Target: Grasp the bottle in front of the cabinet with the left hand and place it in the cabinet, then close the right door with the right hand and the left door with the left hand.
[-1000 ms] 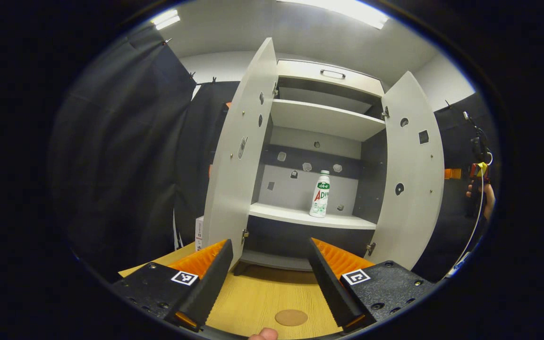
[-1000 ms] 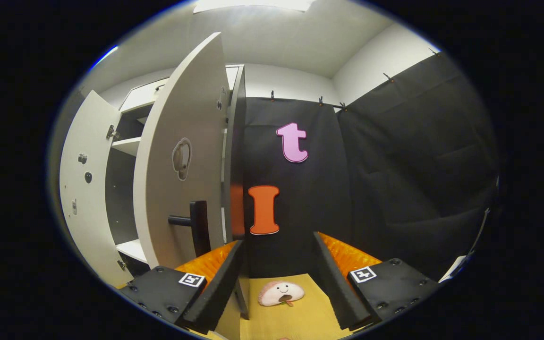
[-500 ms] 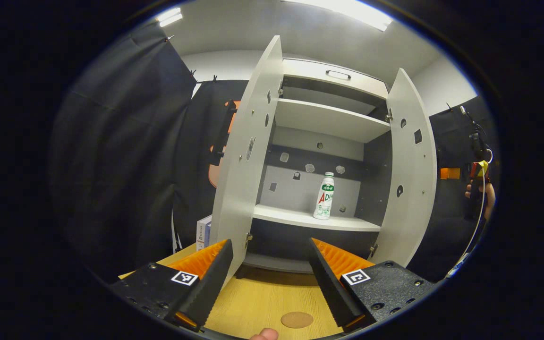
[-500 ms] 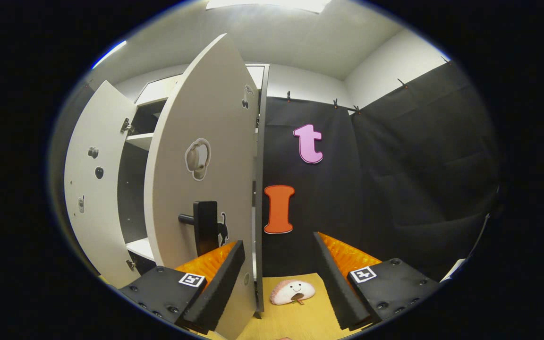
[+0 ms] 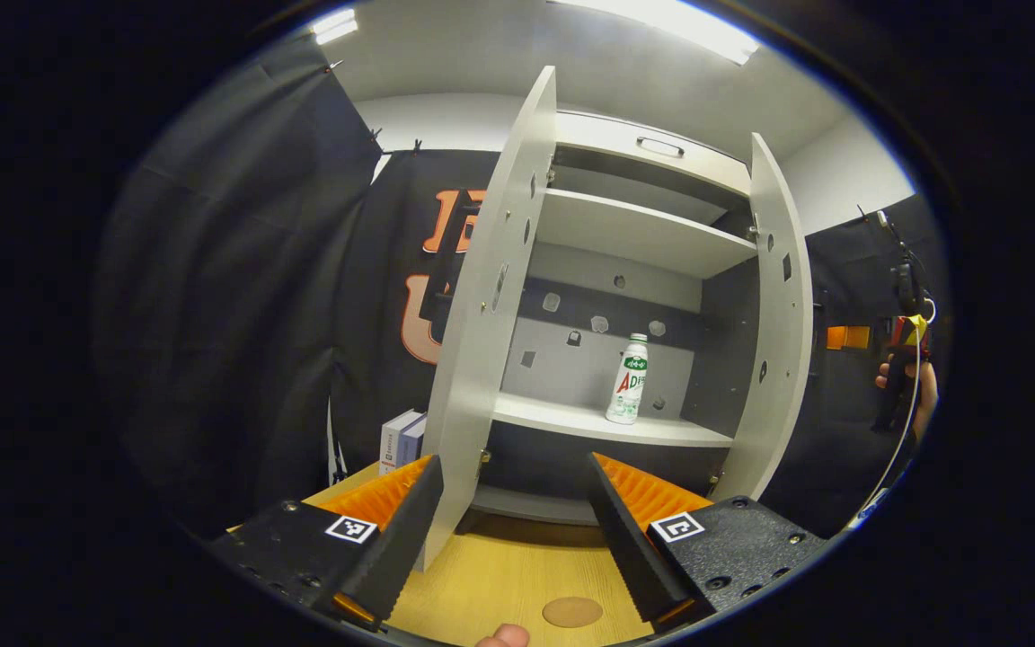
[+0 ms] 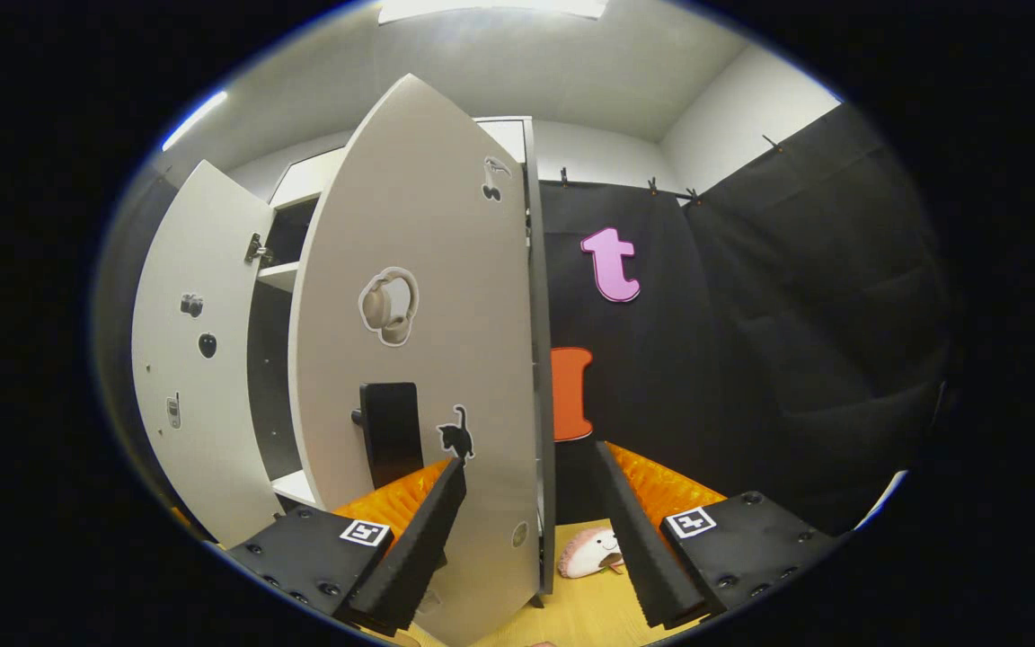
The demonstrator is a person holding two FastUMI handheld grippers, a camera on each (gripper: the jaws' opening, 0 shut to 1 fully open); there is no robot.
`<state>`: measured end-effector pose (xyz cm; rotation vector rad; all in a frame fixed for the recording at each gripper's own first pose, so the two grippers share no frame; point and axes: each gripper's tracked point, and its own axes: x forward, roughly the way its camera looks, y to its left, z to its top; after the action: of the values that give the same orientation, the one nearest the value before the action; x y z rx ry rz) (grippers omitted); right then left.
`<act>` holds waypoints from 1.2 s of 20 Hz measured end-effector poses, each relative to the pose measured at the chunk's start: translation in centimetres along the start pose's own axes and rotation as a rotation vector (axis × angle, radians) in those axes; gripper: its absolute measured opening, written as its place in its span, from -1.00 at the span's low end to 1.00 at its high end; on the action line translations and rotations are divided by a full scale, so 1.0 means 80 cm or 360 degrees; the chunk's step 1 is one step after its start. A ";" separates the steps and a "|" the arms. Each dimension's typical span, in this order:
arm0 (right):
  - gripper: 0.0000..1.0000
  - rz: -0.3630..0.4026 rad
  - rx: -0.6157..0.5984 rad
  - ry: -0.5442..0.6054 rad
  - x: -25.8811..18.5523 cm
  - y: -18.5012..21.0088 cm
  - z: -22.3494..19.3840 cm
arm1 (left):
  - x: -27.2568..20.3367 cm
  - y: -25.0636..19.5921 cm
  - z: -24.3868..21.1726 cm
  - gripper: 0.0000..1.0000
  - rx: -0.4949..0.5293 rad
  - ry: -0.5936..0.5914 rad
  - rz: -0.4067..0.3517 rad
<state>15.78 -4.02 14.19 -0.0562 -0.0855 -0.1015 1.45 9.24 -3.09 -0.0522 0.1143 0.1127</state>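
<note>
Here, at the bottom of the left gripper view, the left hand-held gripper (image 5: pixel 508 530) hangs wide and empty over the wooden bench (image 5: pixel 499 575). Beyond it, mid-frame, the cabinet (image 5: pixel 634 234) stands with its left door (image 5: pixel 482 332) open, and the bottle (image 5: pixel 629 378) upright on the lower shelf (image 5: pixel 598 424). In the right gripper view, the right hand-held gripper (image 6: pixel 531 530) is also wide and empty, its left finger (image 6: pixel 419 530) in front of the right door (image 6: pixel 446 377), whose black handle (image 6: pixel 389 433) sits left of centre.
</note>
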 end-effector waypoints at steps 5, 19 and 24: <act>0.92 0.0111 0.0047 0.0021 0.024 0.048 -0.013 | -0.003 0.018 -0.002 0.92 -0.0013 0.0011 0.0044; 0.90 0.0278 0.0046 0.0104 0.051 0.126 -0.037 | -0.011 0.082 0.005 0.92 -0.0020 -0.0010 0.0233; 0.90 0.0241 -0.0002 0.0112 0.068 0.137 -0.041 | -0.005 0.102 0.011 0.92 -0.0016 -0.0021 0.0275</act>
<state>22.62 6.15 10.85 -0.0602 -0.0106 0.0481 0.18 17.34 -2.53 -0.0518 0.1052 0.2860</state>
